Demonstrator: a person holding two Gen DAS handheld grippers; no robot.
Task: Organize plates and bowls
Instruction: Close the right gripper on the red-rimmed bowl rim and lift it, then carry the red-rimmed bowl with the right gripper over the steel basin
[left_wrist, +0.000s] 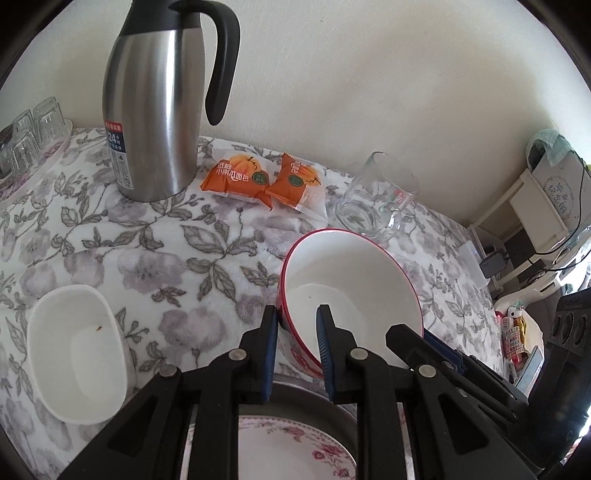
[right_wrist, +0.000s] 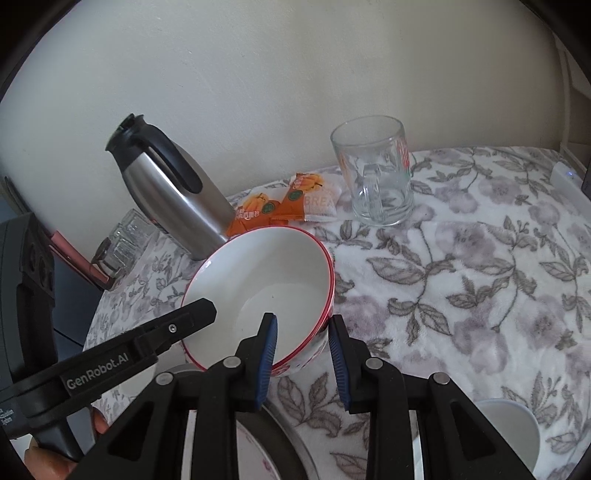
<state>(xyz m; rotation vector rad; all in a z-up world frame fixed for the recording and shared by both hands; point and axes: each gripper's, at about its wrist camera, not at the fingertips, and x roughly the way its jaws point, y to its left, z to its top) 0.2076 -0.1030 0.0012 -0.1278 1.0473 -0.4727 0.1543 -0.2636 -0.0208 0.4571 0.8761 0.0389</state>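
A white bowl with a red rim hangs tilted above the flowered tablecloth, gripped from two sides. My left gripper is shut on its near wall, one pad inside and one outside. My right gripper is shut on the opposite wall in the same way. In the left wrist view the right gripper's fingers reach the bowl from the right. In the right wrist view the left gripper's fingers come in from the left. A plate with pink flowers lies on a dark round tray below. A plain white bowl stands on the cloth.
A steel thermos jug, two orange snack packets and a glass mug stand along the wall. Several upturned glasses sit on a tray at the far left. Shelves with clutter lie beyond the table's right edge.
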